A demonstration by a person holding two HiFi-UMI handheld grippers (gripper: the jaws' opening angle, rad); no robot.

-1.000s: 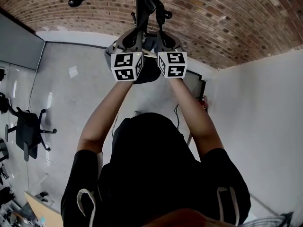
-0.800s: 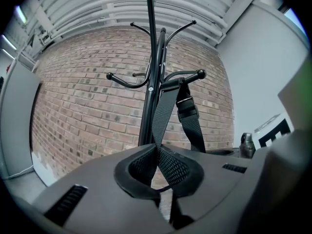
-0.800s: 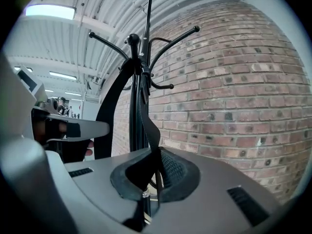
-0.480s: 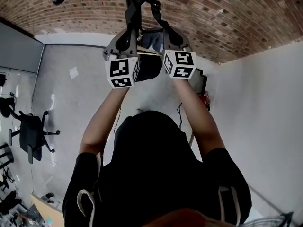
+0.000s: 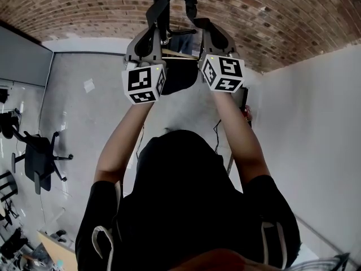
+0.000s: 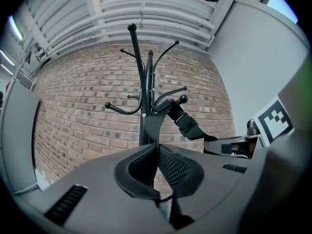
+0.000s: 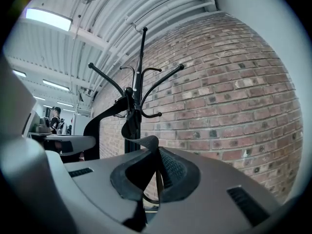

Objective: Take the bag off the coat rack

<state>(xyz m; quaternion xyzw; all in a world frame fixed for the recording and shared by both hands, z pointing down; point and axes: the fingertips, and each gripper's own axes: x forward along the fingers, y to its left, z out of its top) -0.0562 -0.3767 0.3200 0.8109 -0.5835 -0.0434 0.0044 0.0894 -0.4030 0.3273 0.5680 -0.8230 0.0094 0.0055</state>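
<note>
High against the brick wall at the far side of the scene, the left gripper [image 6: 158, 165] and the right gripper [image 7: 155, 172] have both come up over the last second. In the head view their marker cubes now sit closer to the coat rack [image 5: 164, 4] than before. The right cube has drifted out to the right, so the gap between the two has widened. The dark bag [image 5: 179, 79] hangs in that gap, just below the rack's stem, and has risen with them. Each gripper's fingers are pressed together on the flat webbing of the bag's strap [image 6: 152, 128], one pinching each run of it. The grip itself looks unchanged, and only the height and spread are different. From the left gripper view the strap runs up from the fingers to a ball-tipped hook [image 6: 171, 101], with a buckle [image 6: 188, 126] just to its right. It appears to be looped over that hook, not clear of it. So the lift is probably taking the bag's weight off the hook and raising the loop toward the ball tip. The strap likely needs to go a little higher and then outward, past the tip, before the bag comes free. The ball is where the webbing could catch.
</note>
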